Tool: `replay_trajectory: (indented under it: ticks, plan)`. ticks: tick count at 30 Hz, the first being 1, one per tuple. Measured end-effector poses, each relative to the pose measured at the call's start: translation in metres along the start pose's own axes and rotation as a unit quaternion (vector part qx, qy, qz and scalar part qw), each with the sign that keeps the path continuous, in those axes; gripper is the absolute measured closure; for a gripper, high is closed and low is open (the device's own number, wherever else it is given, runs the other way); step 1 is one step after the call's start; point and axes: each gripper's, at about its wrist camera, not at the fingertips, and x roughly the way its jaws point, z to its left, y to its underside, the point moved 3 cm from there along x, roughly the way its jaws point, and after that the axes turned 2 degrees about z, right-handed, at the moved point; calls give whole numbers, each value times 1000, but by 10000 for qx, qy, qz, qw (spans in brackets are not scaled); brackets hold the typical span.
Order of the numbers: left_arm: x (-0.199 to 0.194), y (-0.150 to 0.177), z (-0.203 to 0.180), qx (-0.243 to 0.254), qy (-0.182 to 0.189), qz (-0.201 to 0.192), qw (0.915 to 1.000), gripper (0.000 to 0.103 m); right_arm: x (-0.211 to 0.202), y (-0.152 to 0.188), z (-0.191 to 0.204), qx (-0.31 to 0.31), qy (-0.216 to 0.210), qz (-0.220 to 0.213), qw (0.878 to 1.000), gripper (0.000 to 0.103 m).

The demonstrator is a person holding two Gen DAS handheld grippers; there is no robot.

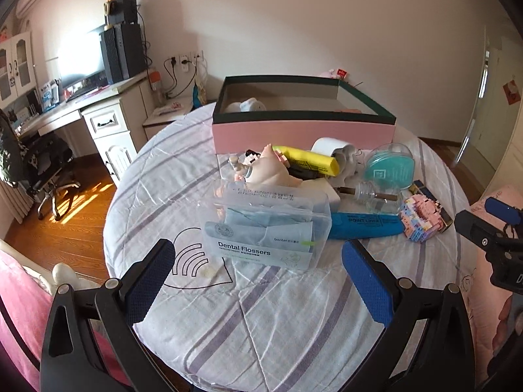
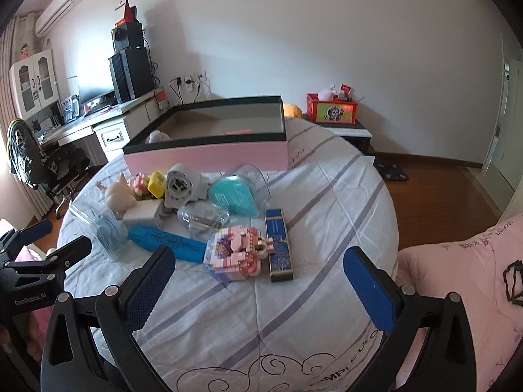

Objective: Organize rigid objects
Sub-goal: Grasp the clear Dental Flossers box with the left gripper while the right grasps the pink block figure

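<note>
Both grippers hover over the near edge of the bed, nothing held. Left gripper jaws wide apart, lined up on the clear flosser box. Right gripper jaws also wide apart, facing the pink brick model.

The pile sits mid-bed on the striped cover, just in front of the pink storage box, which is far side, open top, dark rim. Looks like the destination: a whitish plush-like item already lies in its far-left corner, otherwise mostly empty.

Why it's laid out this way, my read: everything is dumped close to the box front so each transfer is a short lift over the wall. Nearest items get picked first, and each gripper takes its own side.

Items:
- flosser box: transparent hard plastic, "Dental Flossers" label, sachets inside; nearest left.
- blue marker: lies flat between flosser box and brick model.
- brick model: pink/pastel, blocky, touching a dark blue slim carton on its right.
- teal heart-shaped case in a clear shell, right of pile.
- yellow tube resting across a pale pig figurine.
- glass bottle on its side; may roll.

The soft bedding could let things shift when nudged.
</note>
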Motion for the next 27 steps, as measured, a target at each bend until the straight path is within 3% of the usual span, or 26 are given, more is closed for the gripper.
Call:
replay_trajectory:
  ticks: [8, 9, 10, 12, 23, 27]
  plan:
    - [36, -7, 2, 69, -47, 179, 9998, 0, 34, 16, 4, 54, -121, 413, 9991, 0]
    - [38, -8, 3, 49, -11, 156, 9999, 2, 37, 16, 5, 65, -117, 439, 9989, 0]
    - [39, -8, 3, 49, 61, 124, 9999, 10, 38, 16, 7, 73, -120, 450, 9989, 0]
    - [41, -9, 4, 53, 139, 95, 9998, 10, 45, 15, 10, 70, -139, 463, 9988, 0]
    - [15, -9, 4, 128, 248, -189, 9994, 10, 43, 8, 0, 56, 85, 300, 9995, 0]
    - [10, -8, 3, 150, 330, -231, 9991, 10, 44, 8, 12, -279, 64, 309, 9991, 3]
